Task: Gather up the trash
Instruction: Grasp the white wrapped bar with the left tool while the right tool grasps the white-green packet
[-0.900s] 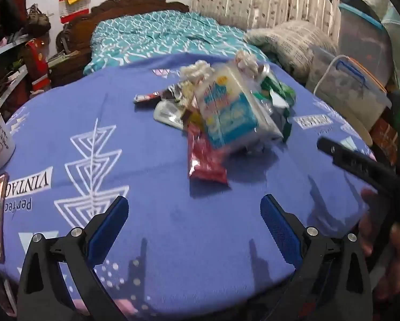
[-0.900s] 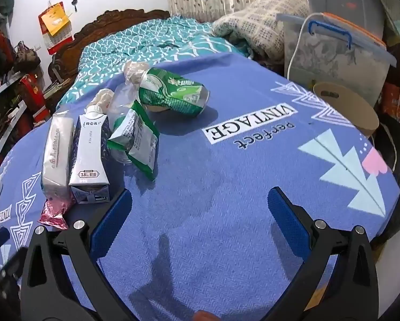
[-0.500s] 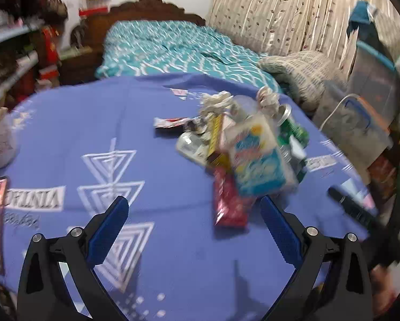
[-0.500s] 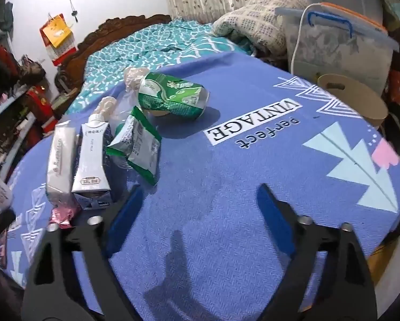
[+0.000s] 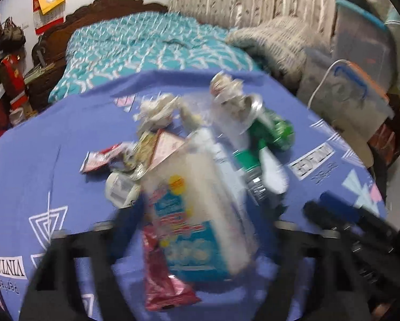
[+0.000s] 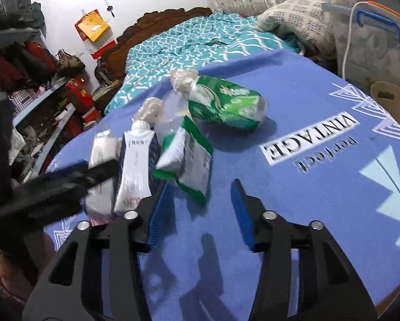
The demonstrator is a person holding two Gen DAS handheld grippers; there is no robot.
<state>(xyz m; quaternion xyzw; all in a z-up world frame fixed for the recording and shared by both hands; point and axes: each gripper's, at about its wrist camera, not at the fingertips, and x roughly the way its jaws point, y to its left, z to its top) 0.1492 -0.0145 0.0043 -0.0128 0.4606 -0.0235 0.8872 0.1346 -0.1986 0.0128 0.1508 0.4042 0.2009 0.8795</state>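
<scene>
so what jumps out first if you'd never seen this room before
A heap of trash sits mid-table on the blue printed tablecloth: a big clear bag with a blue label in front, a red wrapper beside it, a crushed green can at the back. Behind it stands a bed with a teal patterned cover. The right claw hangs open over bare cloth by a green and white packet.

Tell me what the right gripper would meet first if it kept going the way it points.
Probably the green-and-white snack packet, lying just ahead of the right gripper and slightly left of centre; otherwise bare blue tablecloth. Depth is hard to judge.
</scene>
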